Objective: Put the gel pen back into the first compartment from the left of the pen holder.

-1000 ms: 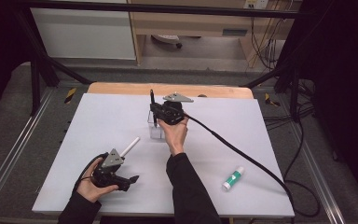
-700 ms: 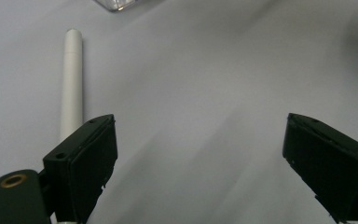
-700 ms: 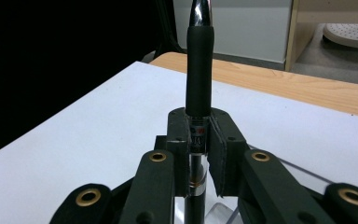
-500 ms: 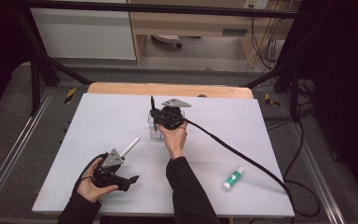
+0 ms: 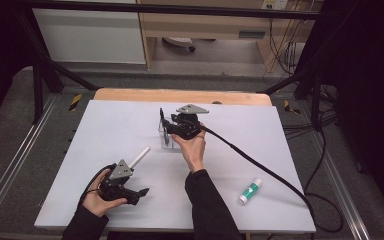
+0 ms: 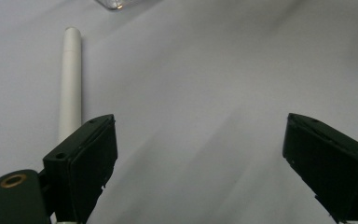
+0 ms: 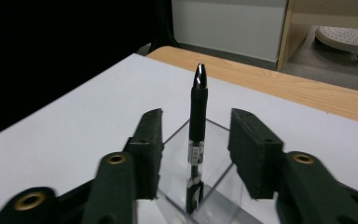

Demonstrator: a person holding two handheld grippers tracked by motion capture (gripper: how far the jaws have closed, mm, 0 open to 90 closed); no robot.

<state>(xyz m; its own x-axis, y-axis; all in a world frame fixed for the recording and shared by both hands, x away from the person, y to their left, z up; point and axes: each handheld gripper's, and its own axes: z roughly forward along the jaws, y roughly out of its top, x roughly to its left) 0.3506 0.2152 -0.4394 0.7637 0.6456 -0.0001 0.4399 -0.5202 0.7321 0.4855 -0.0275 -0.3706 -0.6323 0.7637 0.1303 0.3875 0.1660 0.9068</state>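
A black pen (image 7: pixel 198 107) stands upright in a clear square holder (image 7: pixel 214 133) at the table's far middle. My right gripper (image 7: pixel 196 128) is open, one jaw on each side of the pen and neither touching it. From above, the right gripper (image 5: pixel 169 124) sits at the holder (image 5: pixel 167 142), and the pen (image 5: pixel 163 120) sticks up out of it. A white pen (image 5: pixel 140 157) lies on the table near the front left. My left gripper (image 5: pixel 141 191) rests open just in front of it; the white pen (image 6: pixel 70 79) lies beside its left jaw, outside the gap.
A green and white glue stick (image 5: pixel 250 191) lies at the front right. The right gripper's thick black cable (image 5: pixel 260 165) runs across the table's right half to the floor. The white table top (image 5: pixel 105 130) has a wooden strip (image 5: pixel 180 96) along its far edge.
The black pen now sits lower, down in the clear holder. The right gripper has drawn slightly toward the person. The left gripper has not moved.
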